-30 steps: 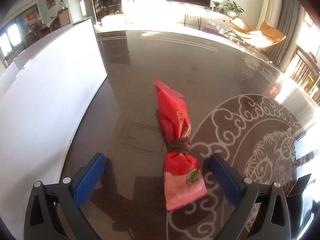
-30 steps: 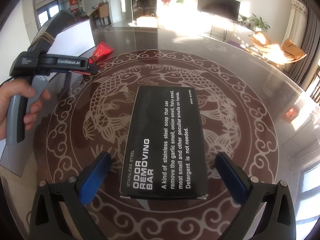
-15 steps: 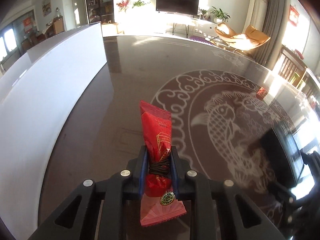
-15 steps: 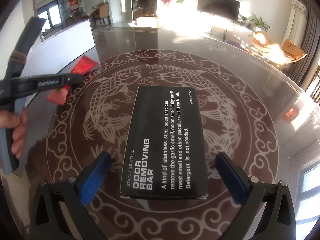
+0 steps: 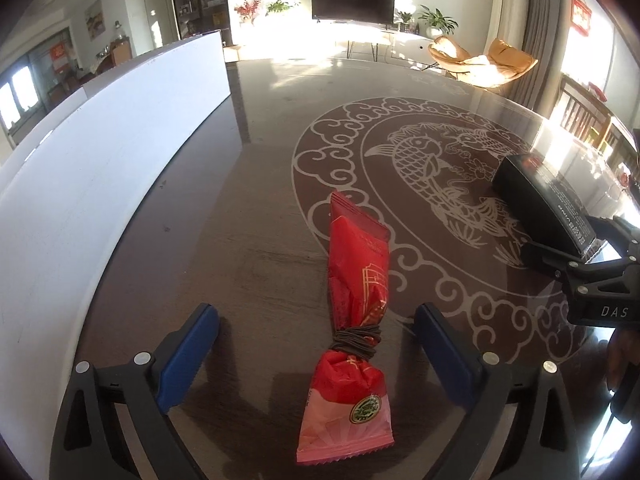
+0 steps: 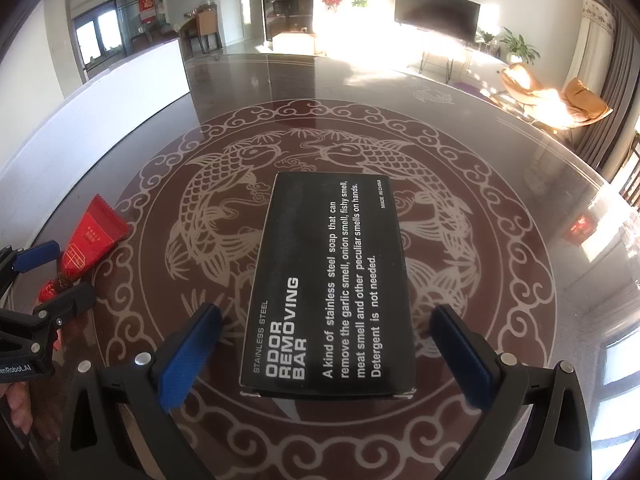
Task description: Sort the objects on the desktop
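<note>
Seen from the left wrist camera first, the left gripper (image 5: 316, 354) stands wide apart, its jaws having just been opening, and its blue pads (image 5: 188, 356) sit clear on either side of the red foil snack packet tied round with a dark elastic band (image 5: 358, 320). That packet lies flat on the dark glossy round table with a pale fish-and-cloud pattern (image 5: 256, 184), lengthwise between the jaws and touching neither one; its pink end with a round green seal points toward the camera, and its far end reaches the cloud border. A tall white board (image 5: 100, 160) runs along the table's left side. At the right edge sits the black rectangular cardboard box (image 5: 544, 196), with the right gripper (image 5: 592, 276) partly visible beside it.

From the right wrist camera, that gripper (image 6: 324, 354) is also spread wide, pads (image 6: 188, 356) well clear of the black box (image 6: 332, 276), which rests on the fish medallion between them, white lettering "ODOR REMOVING BAR" facing up. Neither pad touches it. Far left, the red packet (image 6: 90, 244) lies on the table's patterned rim between the open fingers of the left gripper (image 6: 44, 276). A person's fingers (image 6: 18, 408) show at the lower left edge, beneath that tool.
</note>
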